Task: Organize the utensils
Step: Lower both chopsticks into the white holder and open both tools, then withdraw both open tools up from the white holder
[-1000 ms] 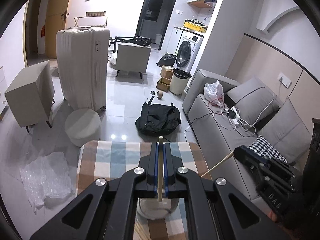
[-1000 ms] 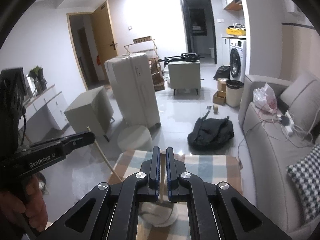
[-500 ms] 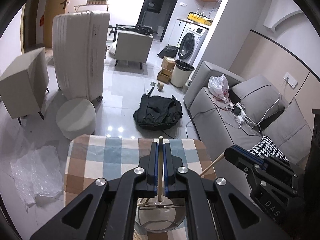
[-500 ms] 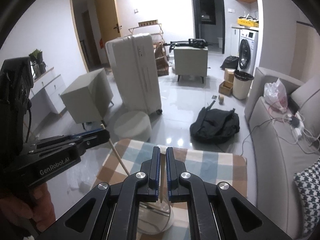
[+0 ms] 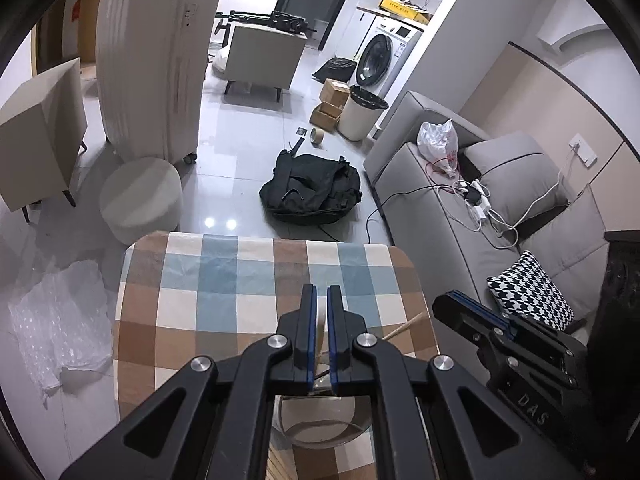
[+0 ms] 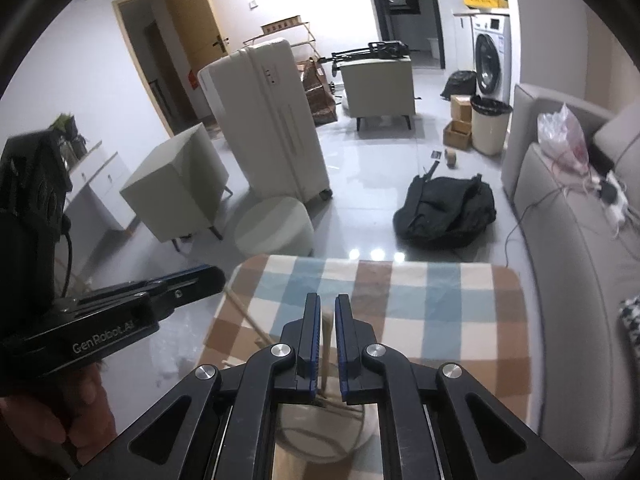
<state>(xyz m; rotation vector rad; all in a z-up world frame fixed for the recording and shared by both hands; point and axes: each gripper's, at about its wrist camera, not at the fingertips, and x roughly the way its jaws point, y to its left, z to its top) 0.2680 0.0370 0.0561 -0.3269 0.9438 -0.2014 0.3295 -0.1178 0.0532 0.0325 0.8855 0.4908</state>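
Both grippers sank toward the table point(image 5: 256, 280); "GenRobot.AI", "DAS" legible.

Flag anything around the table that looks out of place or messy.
Crumpled bubble wrap lies on the floor left of the table. A black backpack is slumped on the tiles beyond it, with a tape roll loose nearby. A tangle of cables sprawls across the sofa.

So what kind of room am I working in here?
Most likely a small apartment living room: a grey sofa beside the checked table, a washing machine in the far alcove, and a white suitcase standing on the tiled floor.
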